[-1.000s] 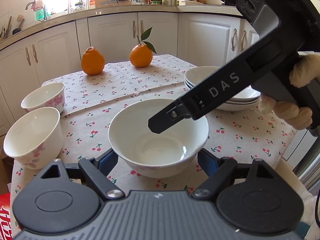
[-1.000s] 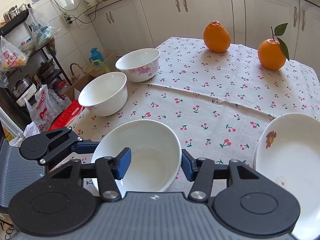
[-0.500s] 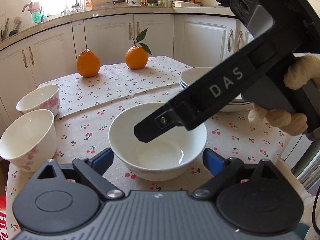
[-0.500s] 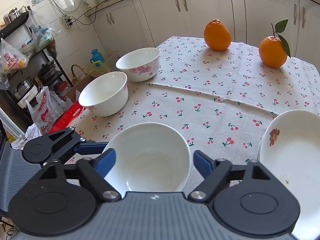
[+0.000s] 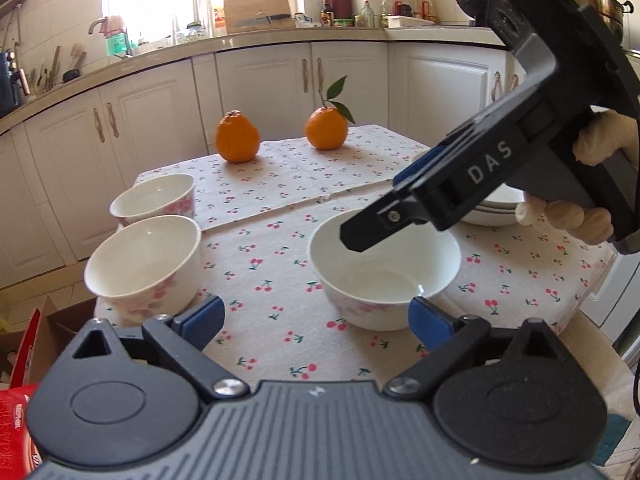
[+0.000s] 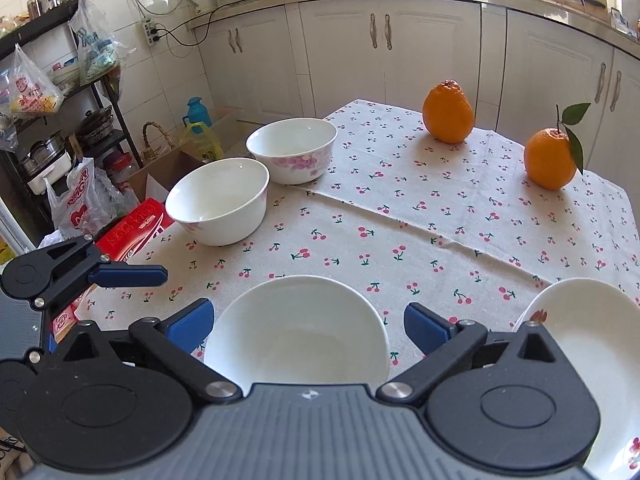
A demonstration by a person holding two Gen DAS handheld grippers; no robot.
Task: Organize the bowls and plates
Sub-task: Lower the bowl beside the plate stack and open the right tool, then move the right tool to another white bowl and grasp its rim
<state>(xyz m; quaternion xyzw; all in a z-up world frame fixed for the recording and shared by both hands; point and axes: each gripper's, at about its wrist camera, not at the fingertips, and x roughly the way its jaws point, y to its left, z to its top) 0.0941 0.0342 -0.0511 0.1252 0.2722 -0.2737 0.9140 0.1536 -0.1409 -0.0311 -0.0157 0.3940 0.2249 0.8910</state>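
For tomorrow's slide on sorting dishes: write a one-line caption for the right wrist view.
Open right claw poised over a white bowl on the cherry-print tablecloth, two more bowls beyond.

I see glossy glazed ceramic bowls (image 6: 297, 336), a matt woven cotton tablecloth (image 6: 420, 240), and matt black plastic gripper bodies.

Two oranges (image 6: 448, 110) (one leafy) sit on the cherry-print tablecloth (image 6: 400, 220).
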